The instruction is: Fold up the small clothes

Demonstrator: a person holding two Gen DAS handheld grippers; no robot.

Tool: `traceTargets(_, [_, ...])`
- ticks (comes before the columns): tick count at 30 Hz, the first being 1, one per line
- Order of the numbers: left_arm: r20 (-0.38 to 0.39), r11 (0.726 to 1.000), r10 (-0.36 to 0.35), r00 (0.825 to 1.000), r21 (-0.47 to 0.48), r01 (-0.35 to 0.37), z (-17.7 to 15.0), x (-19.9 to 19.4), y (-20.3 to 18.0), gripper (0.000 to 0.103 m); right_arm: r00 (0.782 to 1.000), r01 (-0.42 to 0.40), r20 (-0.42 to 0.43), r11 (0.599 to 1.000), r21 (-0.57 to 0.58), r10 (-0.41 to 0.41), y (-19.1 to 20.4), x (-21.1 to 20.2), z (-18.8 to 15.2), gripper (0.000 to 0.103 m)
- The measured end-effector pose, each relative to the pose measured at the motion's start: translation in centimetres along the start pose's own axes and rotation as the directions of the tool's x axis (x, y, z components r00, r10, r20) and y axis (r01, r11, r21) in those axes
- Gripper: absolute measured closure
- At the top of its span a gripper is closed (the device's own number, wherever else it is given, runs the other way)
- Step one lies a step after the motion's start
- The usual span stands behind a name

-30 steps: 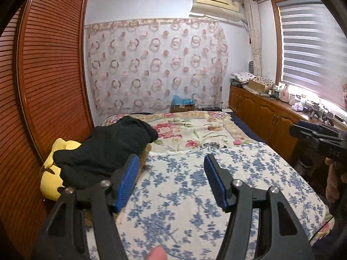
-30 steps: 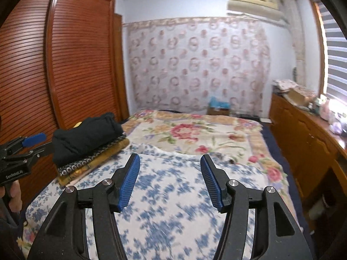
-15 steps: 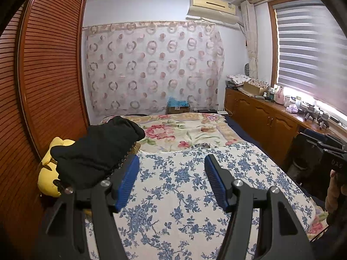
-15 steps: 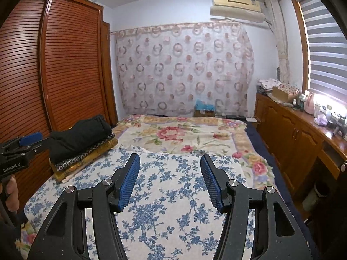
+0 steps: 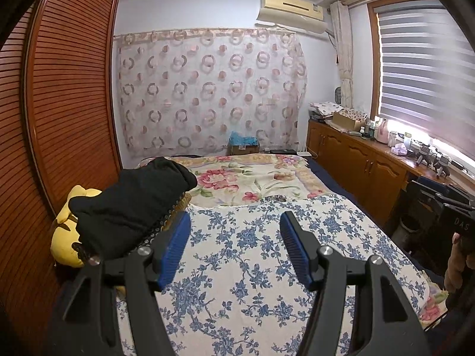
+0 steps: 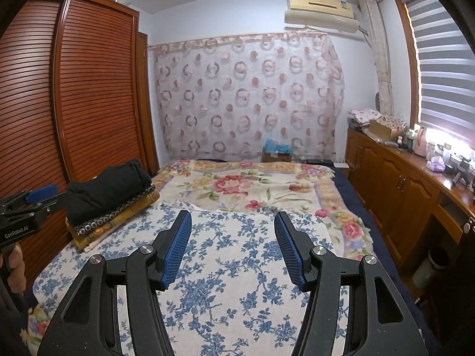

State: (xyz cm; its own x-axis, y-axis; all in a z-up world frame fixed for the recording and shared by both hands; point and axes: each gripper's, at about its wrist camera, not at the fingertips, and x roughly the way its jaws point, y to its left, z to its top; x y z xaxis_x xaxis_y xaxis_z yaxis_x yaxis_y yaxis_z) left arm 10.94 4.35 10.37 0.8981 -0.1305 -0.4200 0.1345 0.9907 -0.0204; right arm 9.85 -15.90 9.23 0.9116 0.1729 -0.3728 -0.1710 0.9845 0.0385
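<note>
A folded black garment (image 5: 133, 204) (image 6: 109, 190) tops a stack of folded clothes on the bed's left side, with dark patterned and golden pieces (image 6: 118, 219) under it. A white cloth with blue flowers (image 5: 267, 267) (image 6: 237, 267) lies spread flat over the near half of the bed. My left gripper (image 5: 235, 216) hovers open above this cloth, just right of the stack, and holds nothing. Further right, my right gripper (image 6: 232, 214) is open over the same cloth, also with nothing between its blue pads (image 6: 175, 243).
A pink-flowered blanket (image 5: 252, 178) covers the far half of the bed. A louvred wooden wardrobe (image 6: 89, 103) runs along the left, a yellow plush toy (image 5: 63, 237) beside the stack. Wooden cabinets (image 6: 394, 184) with bottles line the right wall; a bin (image 6: 430, 264) stands on the floor.
Both grippers have drawn back a little from the bed over the first half second, so more of the blue-flowered cloth shows. Since then they have stayed still. Both stay open.
</note>
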Motion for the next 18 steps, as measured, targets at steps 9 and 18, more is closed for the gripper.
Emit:
traceTargets(9, [0.002,1.000,-0.003,1.000,-0.005,0.003,0.04,-0.24,-0.27,0.040,1.000,0.003,0.001,1.000,-0.001,-0.003,0.00,0.02,-0.03,0.044])
traceTargets(18, [0.004,1.000,-0.003,1.000,-0.005,0.003,-0.01,-0.17,-0.12,0.040,1.000,0.003,0.001,1.000,0.000,-0.003,-0.10,0.00,-0.02,0.044])
